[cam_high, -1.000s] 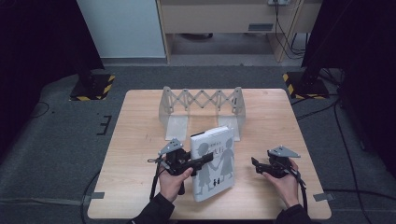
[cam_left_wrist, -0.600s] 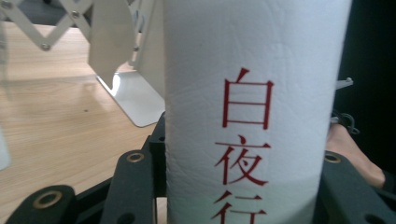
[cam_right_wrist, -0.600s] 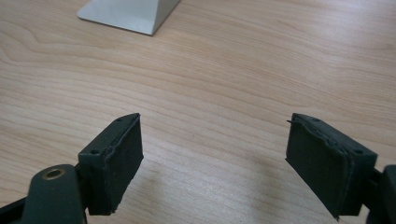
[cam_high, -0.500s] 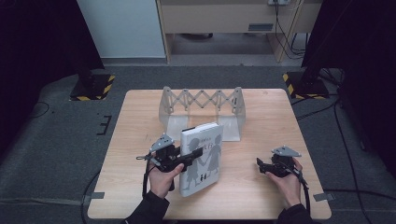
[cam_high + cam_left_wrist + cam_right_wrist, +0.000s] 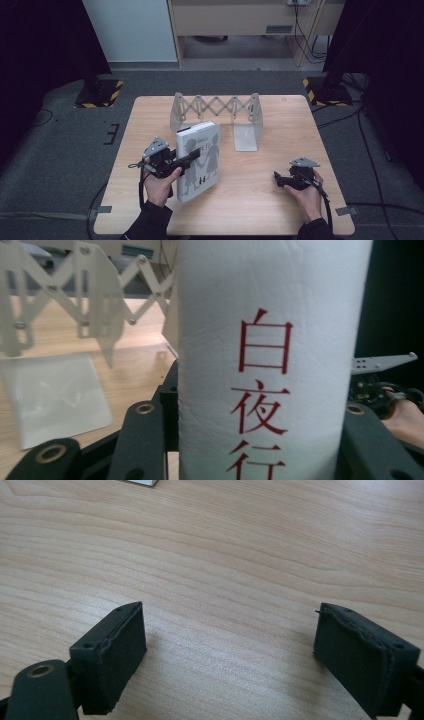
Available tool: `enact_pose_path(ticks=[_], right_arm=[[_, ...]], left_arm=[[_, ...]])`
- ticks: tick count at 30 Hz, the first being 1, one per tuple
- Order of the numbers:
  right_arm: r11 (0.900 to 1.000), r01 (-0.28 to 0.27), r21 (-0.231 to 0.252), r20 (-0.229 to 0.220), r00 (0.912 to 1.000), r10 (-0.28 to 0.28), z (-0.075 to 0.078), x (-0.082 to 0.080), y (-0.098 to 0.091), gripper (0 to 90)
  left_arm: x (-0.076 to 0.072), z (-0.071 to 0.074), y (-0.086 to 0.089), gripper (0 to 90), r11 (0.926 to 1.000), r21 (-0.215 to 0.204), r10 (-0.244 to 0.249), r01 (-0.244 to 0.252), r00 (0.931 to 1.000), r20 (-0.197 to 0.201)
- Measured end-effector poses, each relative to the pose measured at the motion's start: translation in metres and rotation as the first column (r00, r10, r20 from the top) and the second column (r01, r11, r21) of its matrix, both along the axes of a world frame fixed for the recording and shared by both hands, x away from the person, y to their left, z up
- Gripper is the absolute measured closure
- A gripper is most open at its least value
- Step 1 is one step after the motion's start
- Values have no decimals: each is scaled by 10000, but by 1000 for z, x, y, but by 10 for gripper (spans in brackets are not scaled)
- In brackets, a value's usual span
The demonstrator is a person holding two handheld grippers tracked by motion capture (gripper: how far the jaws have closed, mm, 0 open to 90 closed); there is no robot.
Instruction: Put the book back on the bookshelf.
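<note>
Gripping the thick white book (image 5: 199, 160), left gripper (image 5: 186, 161) jaws clench its leathery spine; right gripper (image 5: 278, 181) jaws, just opening, gape.

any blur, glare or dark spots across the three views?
High view: room edges fall to black, table evenly lit, book cover legible. Left gripper view: book spine close and slightly soft, expanding bookend rack behind it blurred. Right gripper view: wood grain sharp, soft shadows under the right gripper pads, no glare.

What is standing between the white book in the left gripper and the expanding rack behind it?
Nothing visible. The left gripper is shut on the book, and in the high view the table between the book's far edge and the rack is bare wood. The rack's flat base plate lies to the right.
</note>
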State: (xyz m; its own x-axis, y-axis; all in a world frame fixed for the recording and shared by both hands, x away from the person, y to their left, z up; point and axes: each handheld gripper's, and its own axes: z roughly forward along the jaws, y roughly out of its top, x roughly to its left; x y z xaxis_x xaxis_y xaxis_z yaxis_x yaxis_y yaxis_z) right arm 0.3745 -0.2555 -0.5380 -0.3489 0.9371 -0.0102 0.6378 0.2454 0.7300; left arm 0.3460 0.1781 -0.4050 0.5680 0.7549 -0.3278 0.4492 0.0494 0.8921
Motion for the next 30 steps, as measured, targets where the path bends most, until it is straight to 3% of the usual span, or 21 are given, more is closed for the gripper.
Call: enact_pose_path(ticks=[8,11,17,30], right_arm=[[10000,28,58,-98,9999,-27,-1,1,-1,114],[10000,55,67,-158,9999,-54,-1,2,-1,90],[10000,13,70,-217,9998,-11,-1,2,0,73],[10000,61,77,-216,9997,-59,-1,3,0,65]], left_arm=[[5,7,16,527,9981,58,609,-610,9979,226],[7,11,20,526,9955,289,885,-897,9952,409],[14,15,33,527,9895,259,1404,-1420,9886,545],[47,14,36,527,9764,260,2133,-2145,9760,433]])
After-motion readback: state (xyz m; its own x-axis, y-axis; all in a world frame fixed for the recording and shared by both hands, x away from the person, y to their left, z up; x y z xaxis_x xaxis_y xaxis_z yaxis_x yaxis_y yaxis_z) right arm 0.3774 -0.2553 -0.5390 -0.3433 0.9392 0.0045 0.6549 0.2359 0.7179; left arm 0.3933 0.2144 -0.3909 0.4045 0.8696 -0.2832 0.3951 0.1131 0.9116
